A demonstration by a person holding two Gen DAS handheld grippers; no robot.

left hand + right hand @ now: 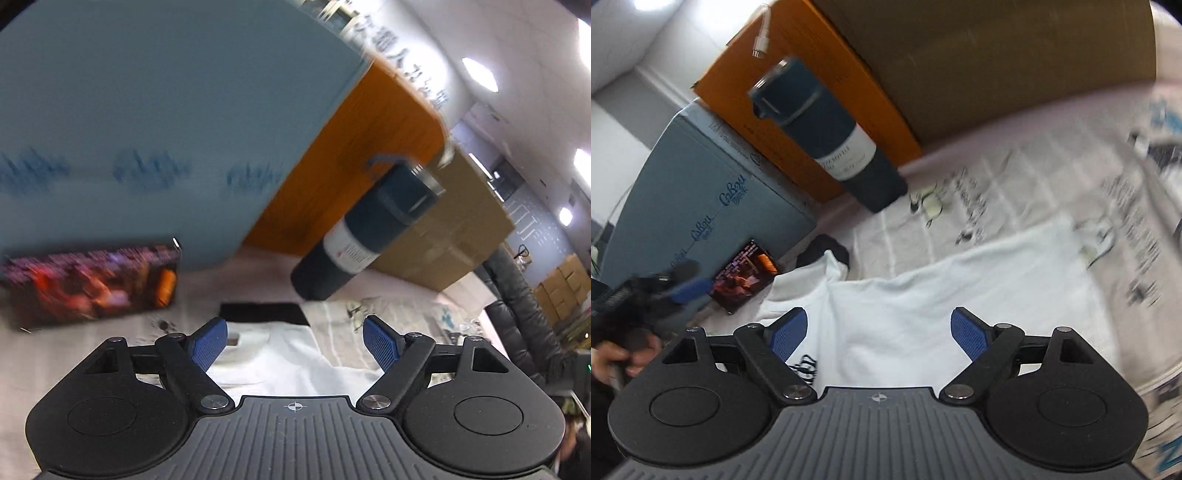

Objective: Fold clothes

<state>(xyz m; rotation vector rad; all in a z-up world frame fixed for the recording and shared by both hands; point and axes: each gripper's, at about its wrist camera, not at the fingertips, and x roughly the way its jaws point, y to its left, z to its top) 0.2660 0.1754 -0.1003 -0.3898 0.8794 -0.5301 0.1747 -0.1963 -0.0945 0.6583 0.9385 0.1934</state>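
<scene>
Claws, left claw (295,338) and right claw (879,332), are hovering wide open and empty over the white shirt (960,295), readying a grasp.

At left of your right wrist view, the pale blue cardboard box (713,184) carries a dark blue script logo, apparently "CaBou", repeated along its side. The white label on the dark blue flask (849,155) is too blurred to read.

The white shirt (923,295) is soft matt cloth lying on printed newspaper (1034,192). The dark bottle (831,136) looks smooth with a paper label. Blue gripper pads (786,334) are finely textured.
</scene>
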